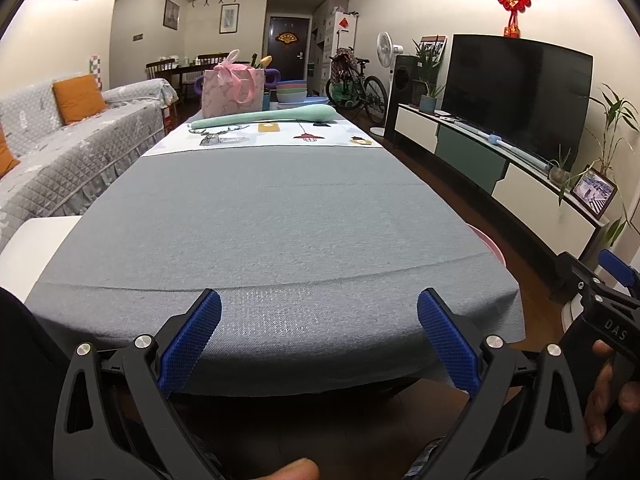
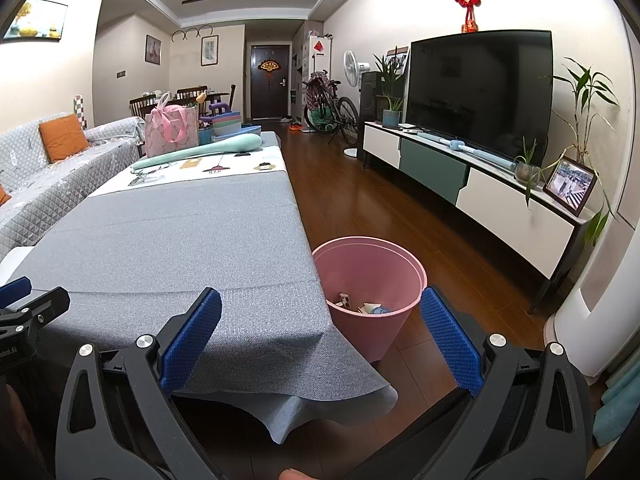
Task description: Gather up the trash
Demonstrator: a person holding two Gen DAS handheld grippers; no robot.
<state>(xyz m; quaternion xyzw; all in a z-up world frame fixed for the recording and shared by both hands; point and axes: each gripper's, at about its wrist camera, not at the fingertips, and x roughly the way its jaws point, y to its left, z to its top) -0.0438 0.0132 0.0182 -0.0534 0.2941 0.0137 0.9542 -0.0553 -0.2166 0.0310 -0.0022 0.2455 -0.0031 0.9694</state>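
A pink waste bin (image 2: 370,280) stands on the wooden floor by the table's near right corner, with scraps of trash (image 2: 362,306) at its bottom. Only a sliver of the bin's rim (image 1: 490,242) shows past the table edge in the left wrist view. My left gripper (image 1: 319,336) hovers open at the near edge of the grey tablecloth (image 1: 280,220), nothing between its blue pads. My right gripper (image 2: 320,336) is open too, straddling the table corner and the bin. The right gripper's body (image 1: 600,312) shows at the right, held by a hand.
At the table's far end lie a mint-green long-handled object (image 1: 272,116), a pink gift bag (image 1: 234,88) and stacked bowls (image 1: 291,92). A grey-covered sofa (image 1: 72,148) runs along the left. A TV cabinet (image 2: 480,184) and television line the right wall beyond the wooden floor (image 2: 360,200).
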